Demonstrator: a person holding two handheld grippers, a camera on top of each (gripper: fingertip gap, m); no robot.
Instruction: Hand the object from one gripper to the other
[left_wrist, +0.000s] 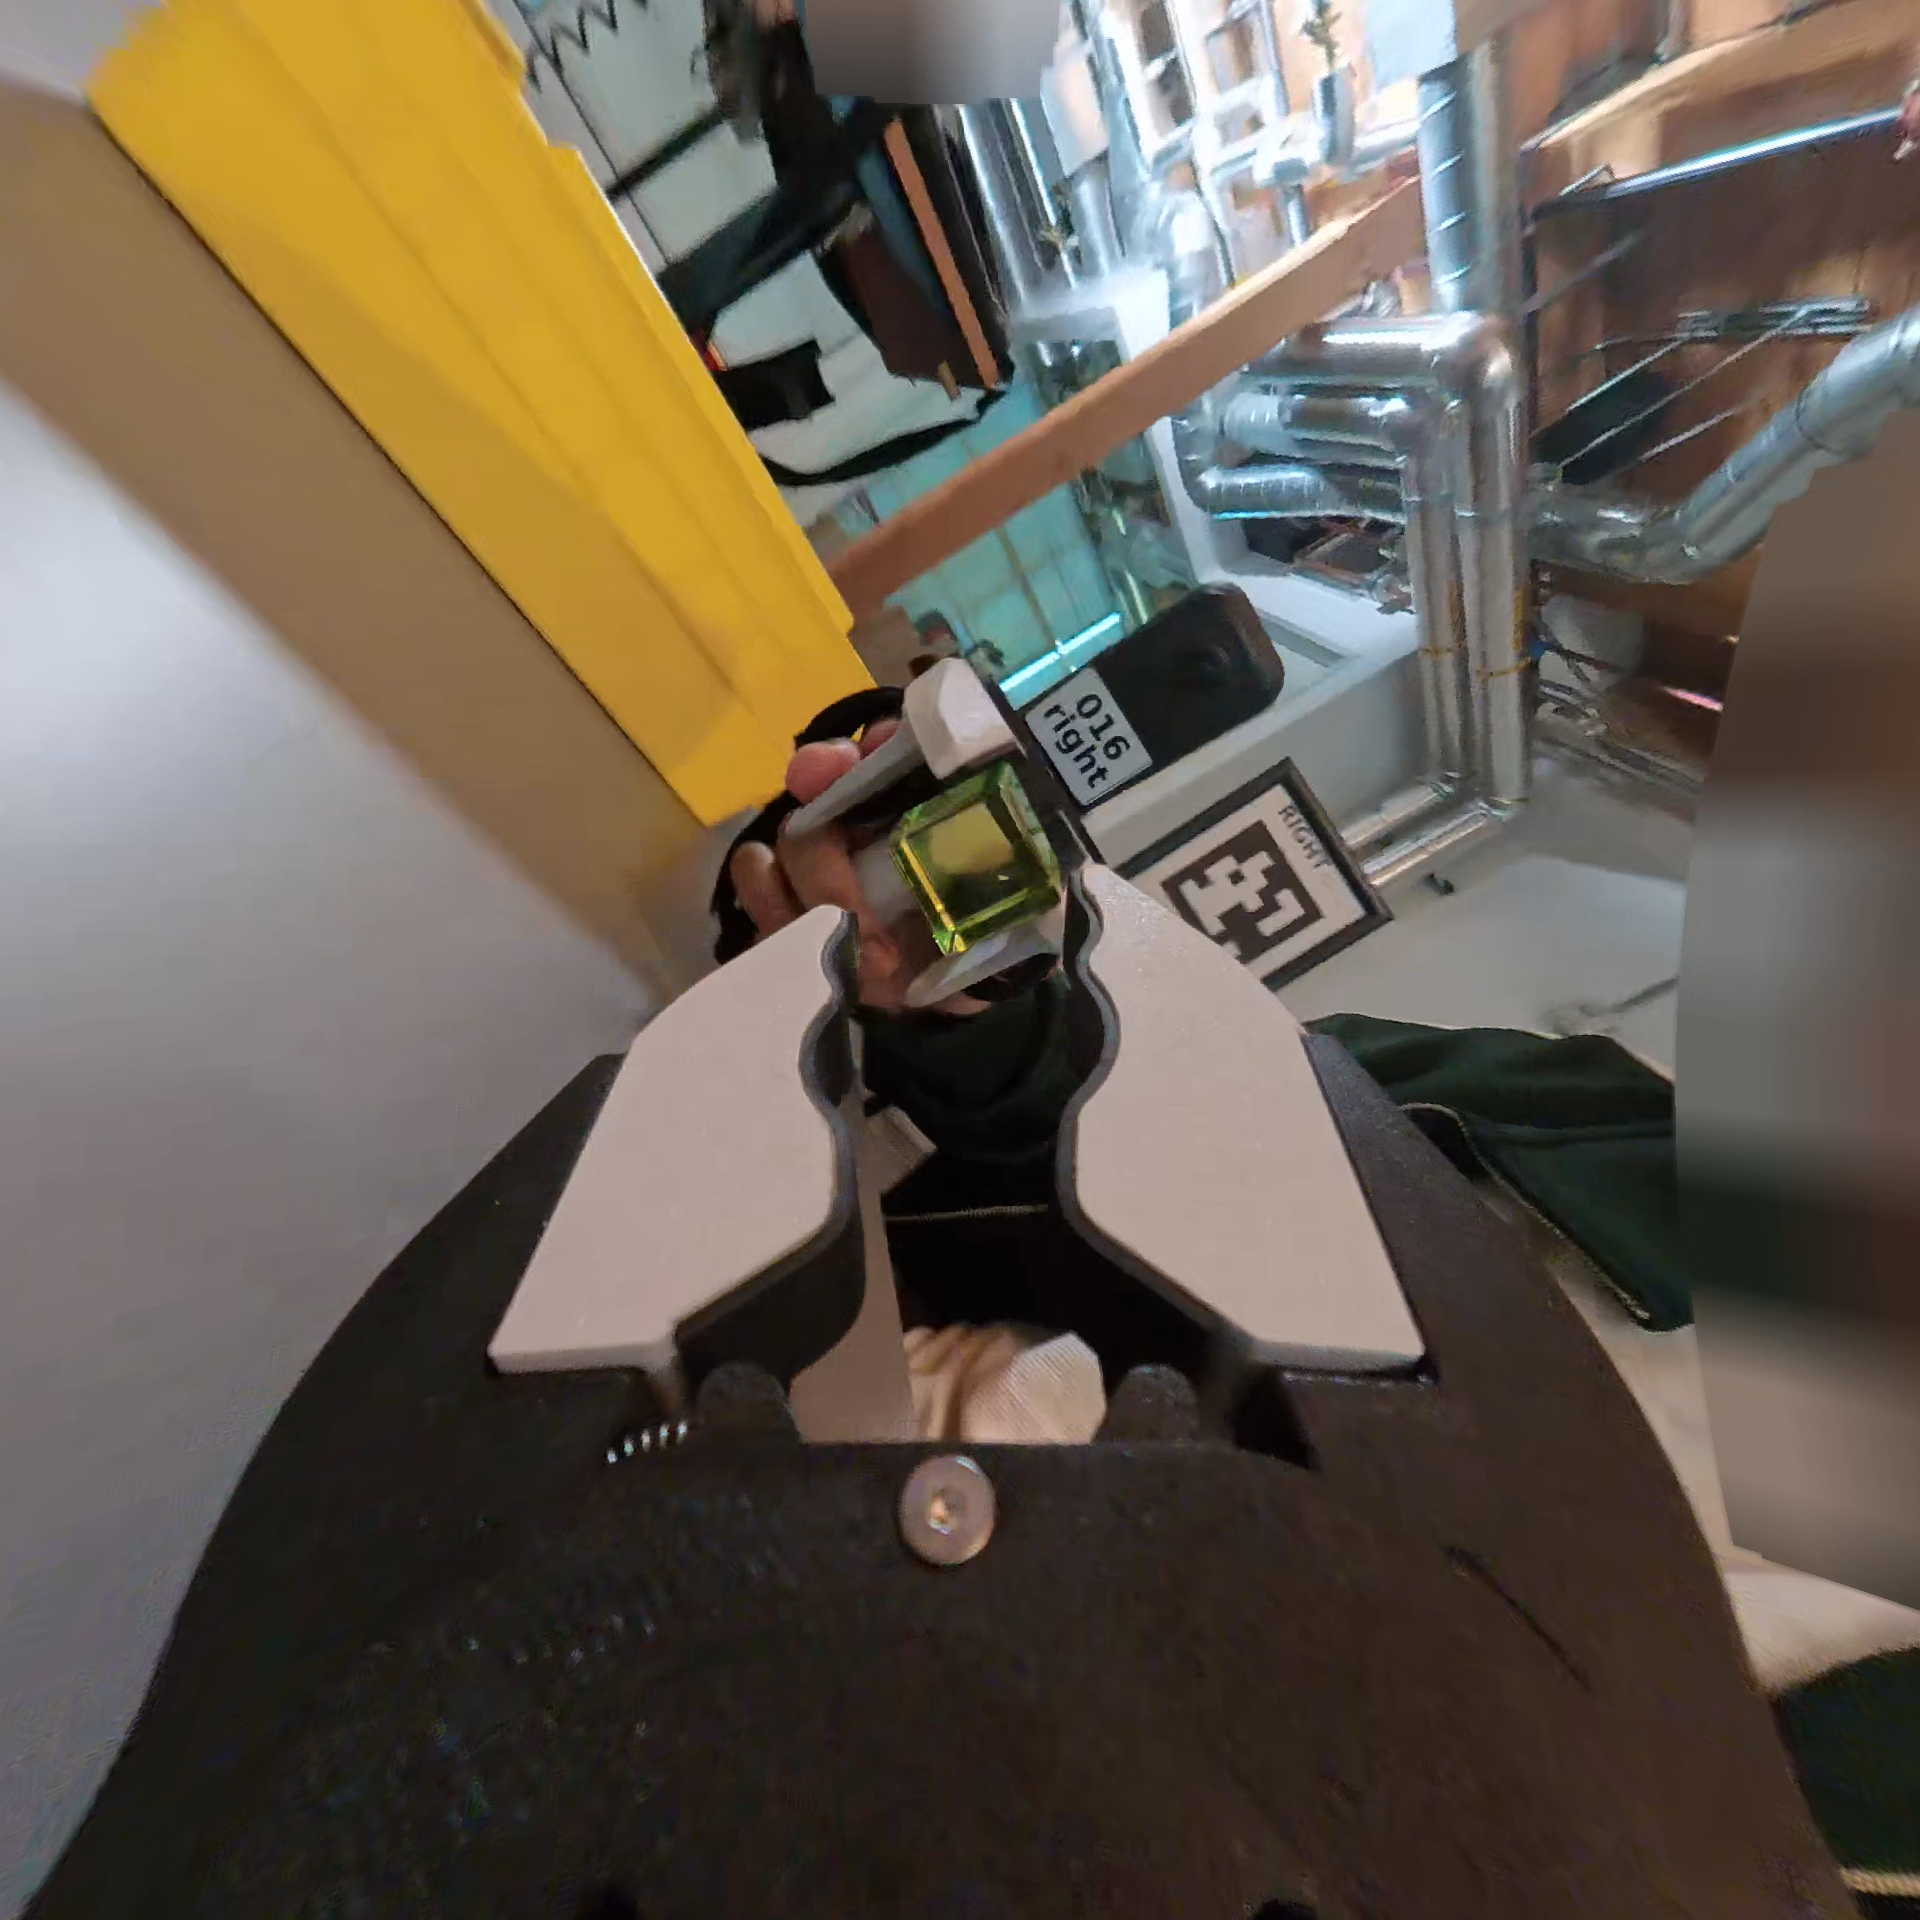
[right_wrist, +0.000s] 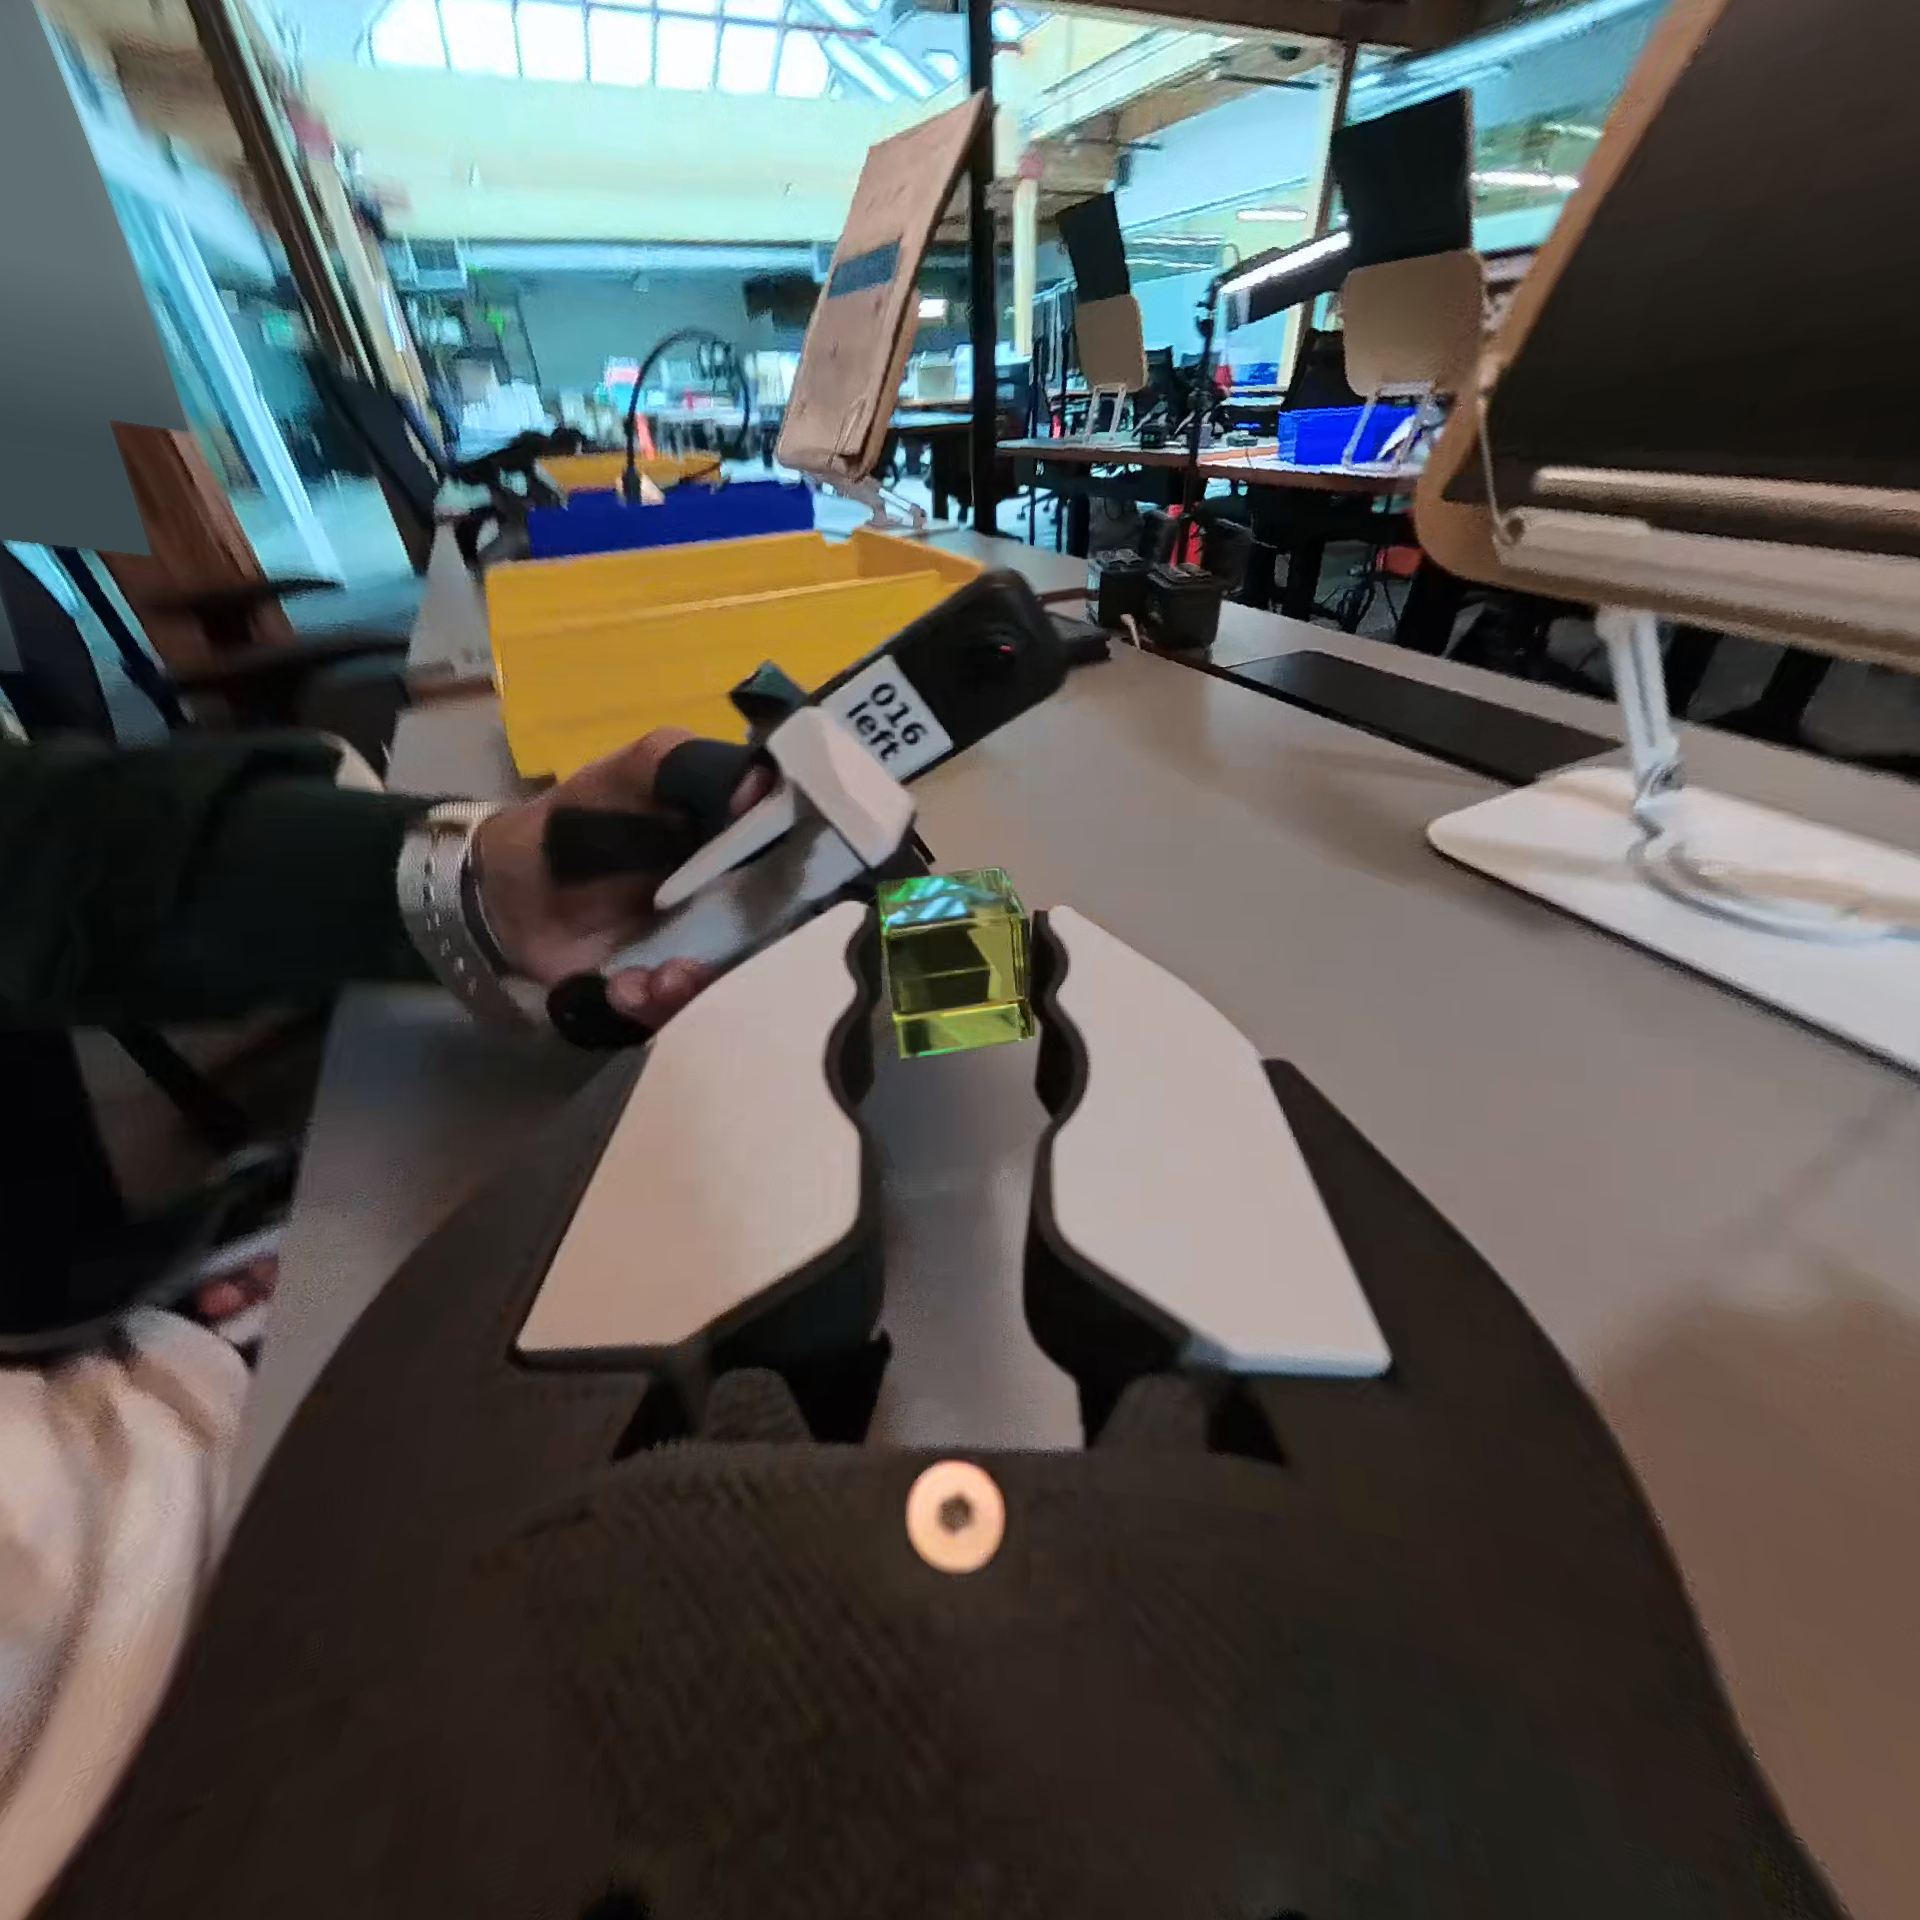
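The right tongs (right_wrist: 954, 971) were clamped on the translucent green cube (right_wrist: 956, 961), held above the tabletop (right_wrist: 1299, 935). The left tongs (left_wrist: 961, 935) stood apart, just beside it. Releasing before the left tongs closed would likely drop the cube.

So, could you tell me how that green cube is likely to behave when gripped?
The green cube looks rigid, edges sharp in the right gripper. Glossy clear faces suggest it may slip. Flat sides: unlikely to roll.
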